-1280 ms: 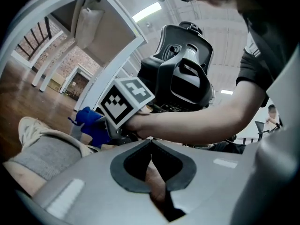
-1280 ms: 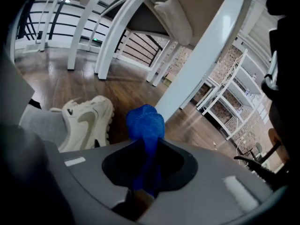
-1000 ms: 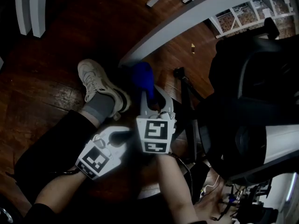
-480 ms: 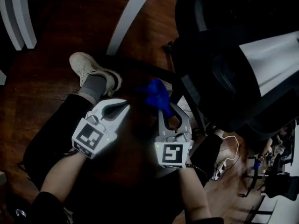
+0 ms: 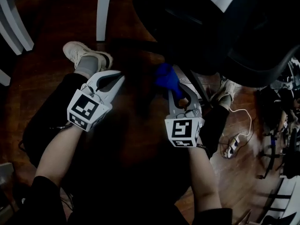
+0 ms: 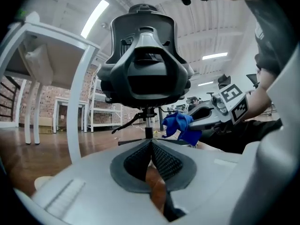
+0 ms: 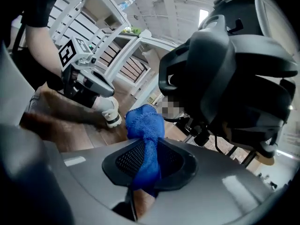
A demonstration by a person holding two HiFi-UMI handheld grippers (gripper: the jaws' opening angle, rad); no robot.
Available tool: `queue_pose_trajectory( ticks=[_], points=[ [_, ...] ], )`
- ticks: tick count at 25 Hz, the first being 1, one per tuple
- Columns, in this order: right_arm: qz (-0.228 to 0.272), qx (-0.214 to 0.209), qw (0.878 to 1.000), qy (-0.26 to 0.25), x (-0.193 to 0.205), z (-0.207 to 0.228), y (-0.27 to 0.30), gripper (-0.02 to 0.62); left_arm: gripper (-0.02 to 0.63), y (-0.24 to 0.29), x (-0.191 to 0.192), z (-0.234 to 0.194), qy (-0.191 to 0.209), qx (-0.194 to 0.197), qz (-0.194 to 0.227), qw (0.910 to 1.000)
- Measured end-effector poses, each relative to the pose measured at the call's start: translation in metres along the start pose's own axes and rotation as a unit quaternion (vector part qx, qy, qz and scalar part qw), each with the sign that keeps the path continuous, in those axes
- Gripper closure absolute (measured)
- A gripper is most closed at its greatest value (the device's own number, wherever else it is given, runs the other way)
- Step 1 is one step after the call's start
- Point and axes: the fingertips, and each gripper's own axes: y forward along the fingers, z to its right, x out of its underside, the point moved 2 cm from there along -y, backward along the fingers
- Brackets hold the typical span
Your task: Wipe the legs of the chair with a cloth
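A black office chair (image 5: pixel 220 27) fills the upper right of the head view, and its seat and back (image 6: pixel 143 74) tower ahead in the left gripper view. A blue cloth (image 5: pixel 166 76) is pinched in my right gripper (image 5: pixel 176 92), which is shut on it just below the chair's underside. In the right gripper view the blue cloth (image 7: pixel 145 144) bunches out past the jaws towards the chair (image 7: pixel 234 78). My left gripper (image 5: pixel 116 78) is shut with nothing in it, left of the cloth. A dark chair leg (image 5: pixel 136 46) shows dimly behind the cloth.
White table legs (image 5: pixel 104 11) stand at the top of the head view. The person's light shoe (image 5: pixel 79 53) rests on the wooden floor (image 5: pixel 42 78) near the left gripper. A white cable and plug (image 5: pixel 232 144) lie on the floor at right.
The head view has swung, so the chair now looms at the top right. Both grippers sit higher in view, the right still holding the cloth, now closer under the chair.
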Motion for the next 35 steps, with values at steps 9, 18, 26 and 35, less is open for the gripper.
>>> queue_pose_trajectory(
  ticks=[9, 18, 26, 35],
  points=[
    [-0.051, 0.002, 0.998, 0.024, 0.044, 0.012, -0.002, 0.511, 0.603, -0.004, 0.015, 0.018, 0.042, 0.010, -0.032, 0.9986],
    [-0.061, -0.006, 0.998, -0.014, 0.046, 0.013, 0.015, 0.511, 0.603, -0.008, 0.001, 0.007, 0.006, -0.027, -0.002, 0.9996],
    [-0.085, -0.017, 0.994, -0.072, 0.057, 0.018, 0.044, 0.511, 0.603, -0.006, 0.014, -0.005, -0.021, -0.055, -0.018, 0.9981],
    [-0.098, -0.030, 0.985, -0.137, 0.048, 0.010, 0.068, 0.510, 0.603, -0.004, 0.014, -0.010, -0.041, -0.068, -0.029, 0.9964]
  ],
)
